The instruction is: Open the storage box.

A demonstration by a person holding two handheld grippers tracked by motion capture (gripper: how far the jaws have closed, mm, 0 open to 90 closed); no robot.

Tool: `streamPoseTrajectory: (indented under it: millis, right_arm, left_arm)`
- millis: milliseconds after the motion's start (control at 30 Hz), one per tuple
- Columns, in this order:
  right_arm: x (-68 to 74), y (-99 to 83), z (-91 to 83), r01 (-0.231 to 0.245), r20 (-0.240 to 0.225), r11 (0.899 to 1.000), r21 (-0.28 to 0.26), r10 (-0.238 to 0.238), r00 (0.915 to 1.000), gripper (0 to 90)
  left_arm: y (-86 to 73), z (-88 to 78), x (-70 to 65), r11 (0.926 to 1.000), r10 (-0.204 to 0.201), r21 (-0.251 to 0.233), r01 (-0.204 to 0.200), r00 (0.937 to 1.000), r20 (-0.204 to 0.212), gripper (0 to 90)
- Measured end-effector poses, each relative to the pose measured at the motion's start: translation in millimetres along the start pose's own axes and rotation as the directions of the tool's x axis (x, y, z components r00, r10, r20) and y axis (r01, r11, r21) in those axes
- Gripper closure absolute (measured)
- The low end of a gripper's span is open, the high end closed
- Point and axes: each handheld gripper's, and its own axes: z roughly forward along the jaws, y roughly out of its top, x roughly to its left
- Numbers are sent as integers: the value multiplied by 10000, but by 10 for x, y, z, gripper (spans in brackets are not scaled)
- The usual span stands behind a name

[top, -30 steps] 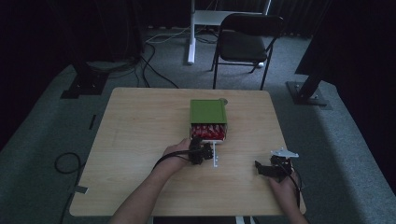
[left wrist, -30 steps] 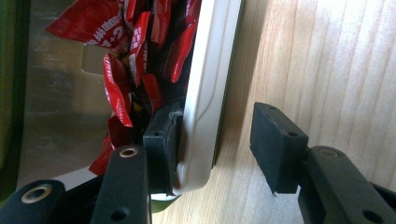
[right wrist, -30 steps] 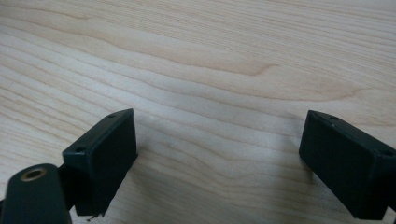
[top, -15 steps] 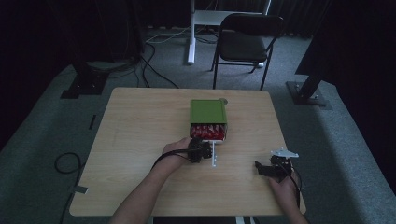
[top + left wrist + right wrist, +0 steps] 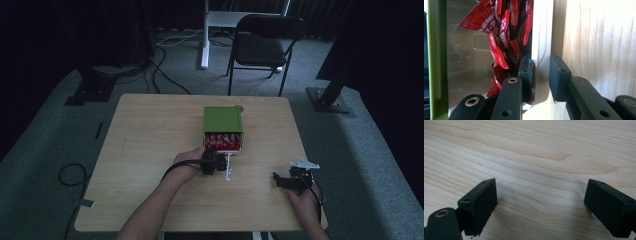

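The table [image 5: 531, 150] was pale, smooth, matt wood with clear grain. The red candy wrappers [image 5: 506, 32] looked glossy and crinkled, the drawer's white wall [image 5: 541, 50] smooth plastic. The left gripper [image 5: 540, 77] had matt black pads [image 5: 525, 77].

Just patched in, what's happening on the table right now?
A person works two hand-held grippers at a wooden table. The left gripper has just closed its jaws on the white front wall of a drawer pulled out of the green box; the drawer is packed with red candy wrappers. The right gripper sits apart near the table's right edge, jaws open over bare wood, holding nothing.
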Motion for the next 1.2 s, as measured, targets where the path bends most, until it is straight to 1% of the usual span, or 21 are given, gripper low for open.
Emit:
streamPoseTrajectory:
  millis: [400,500,633,900,1000,1167,1200]
  right_arm:
    - [0,0,0,-2,0,10000,-3,2,10000,105]
    - [0,2,1,-31,22,10000,1,31,10000,106]
    - [0,2,1,-31,21,10000,0,31,10000,106]
    - [0,2,1,-30,23,10000,2,30,10000,106]
    - [0,2,1,-31,23,10000,2,31,10000,106]
    - [0,2,1,-29,24,10000,0,29,10000,106]
    - [0,2,1,-33,24,10000,3,33,10000,106]
  left_arm:
    - [5,-111,-84,9997,90,-214,-88,9999,90,753]
    - [9,-147,-99,9997,210,-141,-207,9996,164,754]
    - [14,-196,-131,9996,208,-206,-203,9995,252,754]
    - [27,-299,-194,9992,334,-236,-326,9987,378,755]
    - [33,-339,-226,9992,280,-297,-267,9985,472,756]
    - [47,-406,-275,9989,327,-340,-309,9980,541,757]
    - [49,-418,-287,9990,285,-369,-262,9976,625,757]
